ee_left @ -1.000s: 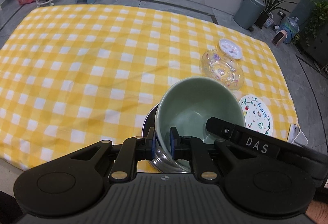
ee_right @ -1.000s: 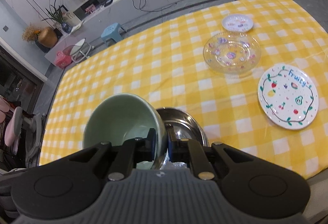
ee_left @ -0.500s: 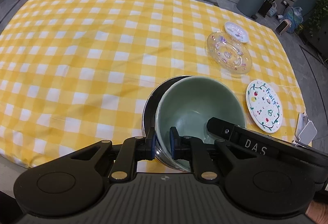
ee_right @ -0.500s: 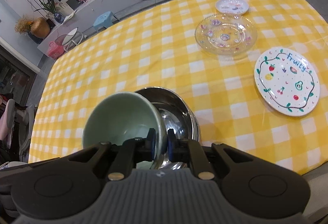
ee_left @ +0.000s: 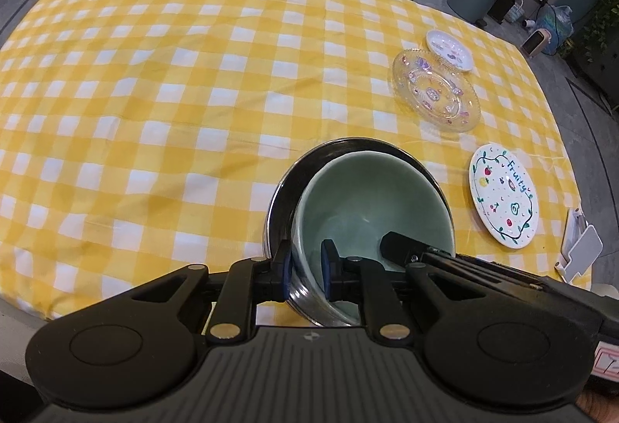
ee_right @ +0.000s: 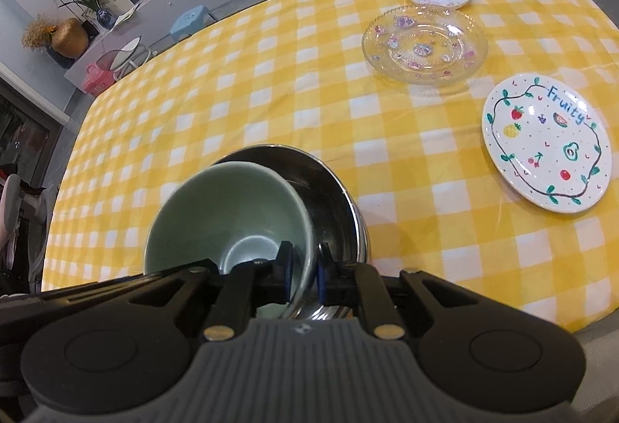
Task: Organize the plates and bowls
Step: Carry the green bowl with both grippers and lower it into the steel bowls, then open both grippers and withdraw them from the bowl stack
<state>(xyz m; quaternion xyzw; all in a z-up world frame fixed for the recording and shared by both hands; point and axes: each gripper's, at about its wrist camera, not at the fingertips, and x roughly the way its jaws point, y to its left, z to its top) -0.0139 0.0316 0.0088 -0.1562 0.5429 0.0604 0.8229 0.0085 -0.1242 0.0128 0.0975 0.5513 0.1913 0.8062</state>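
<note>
since a second ago both my grippers have carried the glossy green ceramic bowl (ee_left: pixel 371 198) down into the round steel bowl (ee_left: pixel 284 191) on the yellow checked cloth (ee_left: pixel 154 94). left gripper (ee_left: pixel 305 270) and right gripper (ee_right: pixel 301 272) each pinch its thin rim, on opposite sides.

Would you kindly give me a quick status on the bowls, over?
Both grippers, left and right, clamped on green bowl rim. Bowl sits tilted inside steel bowl. Three plates off to the side, nothing in the way.
</note>
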